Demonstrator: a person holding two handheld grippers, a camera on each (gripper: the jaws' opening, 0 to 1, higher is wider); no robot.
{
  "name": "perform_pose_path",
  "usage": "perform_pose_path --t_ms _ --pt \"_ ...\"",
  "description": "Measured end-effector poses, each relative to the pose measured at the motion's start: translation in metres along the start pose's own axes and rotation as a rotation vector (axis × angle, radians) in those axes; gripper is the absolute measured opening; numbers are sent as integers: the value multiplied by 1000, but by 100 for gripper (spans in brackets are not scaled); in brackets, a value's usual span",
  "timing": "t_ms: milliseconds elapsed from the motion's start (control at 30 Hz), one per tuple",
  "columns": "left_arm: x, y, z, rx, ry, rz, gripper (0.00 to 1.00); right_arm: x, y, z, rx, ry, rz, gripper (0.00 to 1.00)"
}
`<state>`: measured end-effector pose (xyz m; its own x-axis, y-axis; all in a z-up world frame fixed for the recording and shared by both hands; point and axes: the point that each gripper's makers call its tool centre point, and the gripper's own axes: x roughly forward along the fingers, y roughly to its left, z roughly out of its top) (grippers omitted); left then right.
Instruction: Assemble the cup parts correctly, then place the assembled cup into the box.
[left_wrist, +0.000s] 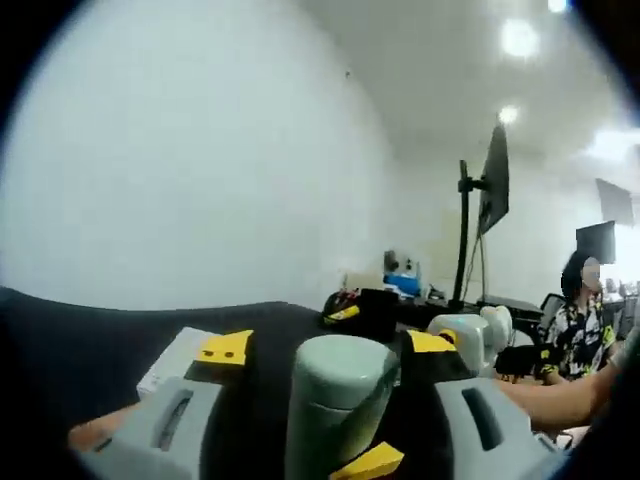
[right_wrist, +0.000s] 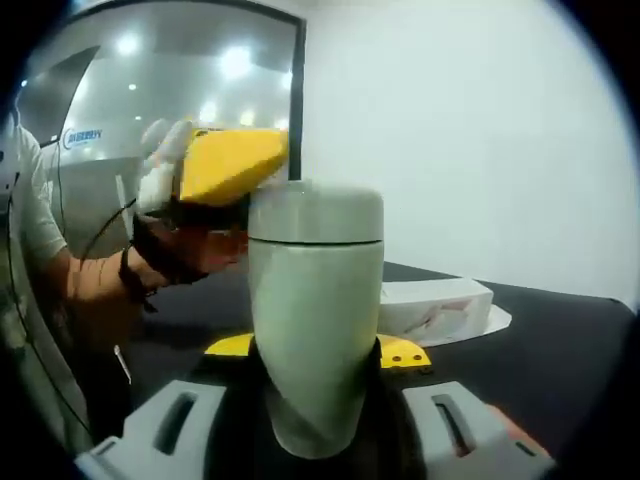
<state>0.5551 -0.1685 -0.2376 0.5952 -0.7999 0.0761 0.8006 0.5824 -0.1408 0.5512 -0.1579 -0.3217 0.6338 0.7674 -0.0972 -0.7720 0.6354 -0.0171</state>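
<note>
While the pale green cup (right_wrist: 315, 320) stands upright between our right gripper's (right_wrist: 318, 400) jaws, we see a white box (right_wrist: 435, 305) lying on the dark table (right_wrist: 560, 350) just behind it, to the right. That cup wears its lid, and the lid sits level on the body. Our right jaws pinch the cup low on its sides. Above and to the left of the cup in the right gripper view, the left gripper (right_wrist: 225, 165) shows with its yellow pad close to the lid, held by a hand in a white glove (right_wrist: 160, 160), the bare forearm reaching in from the left.

From the left gripper view, the cup (left_wrist: 335, 395) rises between our left gripper's (left_wrist: 330, 410) jaws, with the right gripper behind it. Whether the left jaws press on the cup or merely flank it, we cannot tell. The white box (left_wrist: 175, 360) lies on the table behind the left jaw. Farther off stand a monitor on a pole (left_wrist: 490, 190), desk clutter, and a seated person (left_wrist: 575, 320) at the right.
</note>
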Motion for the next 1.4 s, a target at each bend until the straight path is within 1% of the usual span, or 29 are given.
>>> perform_pose_path --t_ms 67,100,133,167,200,233,267,467,533,567,600,633,733,767,800,833,867,933,967,1000,1033,1067,1133,1167,1233,1267,1333,1367,1400 --pt "4 -8 -2 47 13 31 59 0 0 0 1 -1 -1 41" --pt "5 -10 -5 64 37 60 60 0 1 0 0 1 0 41" --pt "6 -8 -6 77 47 85 59 0 0 0 -2 2 0 41" --pt "9 -5 -5 109 43 106 55 0 0 0 -5 5 0 40" --pt "11 -4 -9 140 63 120 48 -1 0 0 -9 7 1 41" --pt "12 2 -7 177 55 158 42 -1 0 0 -12 10 -1 40" --pt "13 -6 -8 183 56 112 42 -1 -1 1 -11 7 -3 40" --pt "7 -2 -9 108 106 49 40 -2 0 1 2 3 -2 40" --pt "6 -5 -10 84 120 4 39 -1 1 1 -1 3 1 40" --pt "7 -5 -10 92 106 -37 39 -2 2 1 -4 2 1 40" --pt "7 -5 -9 69 99 -57 39 -2 2 1 -3 0 0 40" --pt "8 -3 -9 74 96 -77 39 -2 2 1 -3 -1 0 40" --pt "8 -8 -9 72 71 -169 38 -3 2 1 -4 -2 0 40" --pt "10 -7 -10 43 73 -187 38 -3 1 1 -6 -1 -1 40" --pt "9 -8 -9 52 74 -205 38 -3 1 0 -4 0 -2 40" --pt "10 -9 -10 65 77 -252 38 -4 1 0 -6 1 1 40" --pt "11 -8 -10 43 80 -264 37 -4 1 0 -6 4 -2 40" --pt "9 -13 -10 60 88 -342 37 -5 4 0 -13 4 1 40" --pt "10 -11 -11 50 89 -341 37 -4 3 0 -12 6 -1 40" --pt "9 -13 -11 49 104 -384 37 -5 4 0 -15 6 2 40" --pt "12 -10 -11 40 104 -379 37 -4 3 0 -14 7 -1 40" --pt "11 -13 -11 42 100 -412 37 -4 3 -1 -8 8 -2 40" --pt "13 -10 -11 22 109 -415 37 -4 2 -1 0 5 -4 40" --pt "12 -12 -12 21 107 -444 36 -4 2 -1 -1 4 0 40" --pt "13 -11 -12 10 109 -434 38 -4 0 -1 4 4 -4 40" --pt "13 -12 -12 19 94 -424 39 -4 1 -1 4 4 -1 40" --pt "12 -14 -11 12 85 -380 40 -4 1 -1 4 5 1 40" --pt "11 -11 -11 15 75 -329 40 -5 1 -1 1 4 1 40" --pt "10 -7 -8 29 55 -253 43 -5 1 -1 3 3 -1 40"
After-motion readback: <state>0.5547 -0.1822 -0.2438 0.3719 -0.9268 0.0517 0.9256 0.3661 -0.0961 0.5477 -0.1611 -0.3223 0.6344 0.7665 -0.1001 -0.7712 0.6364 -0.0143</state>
